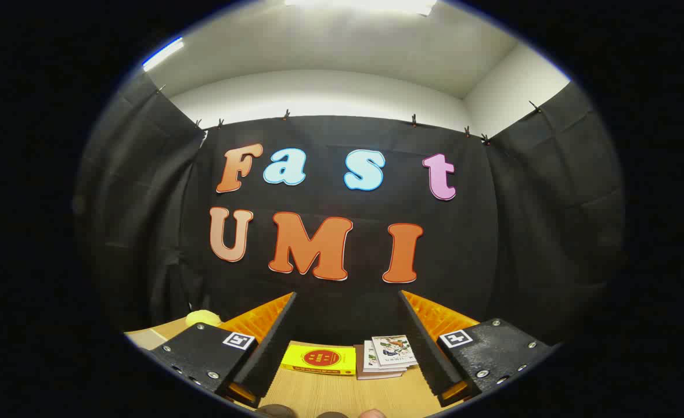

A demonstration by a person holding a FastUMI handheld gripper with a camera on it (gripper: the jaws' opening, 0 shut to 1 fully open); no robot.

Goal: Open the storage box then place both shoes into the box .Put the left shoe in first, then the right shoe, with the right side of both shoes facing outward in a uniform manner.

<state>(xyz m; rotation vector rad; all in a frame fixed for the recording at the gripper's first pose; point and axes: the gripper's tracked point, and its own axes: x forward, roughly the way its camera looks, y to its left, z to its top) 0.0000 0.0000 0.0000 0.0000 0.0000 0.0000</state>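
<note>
The claw gapes wide and holds nothing, raised above the tabletop with its yellow book; I'd tilt it down to find the storage box first.

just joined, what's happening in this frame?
Nothing is being handled right now. The gripper is held level above a wooden table, fingers spread wide with nothing between them. Just ahead, between the fingers, lie a yellow book and a small stack of booklets near the black cloth wall. A yellow object sits beyond the left finger. The shoe task looks not yet begun.
</note>
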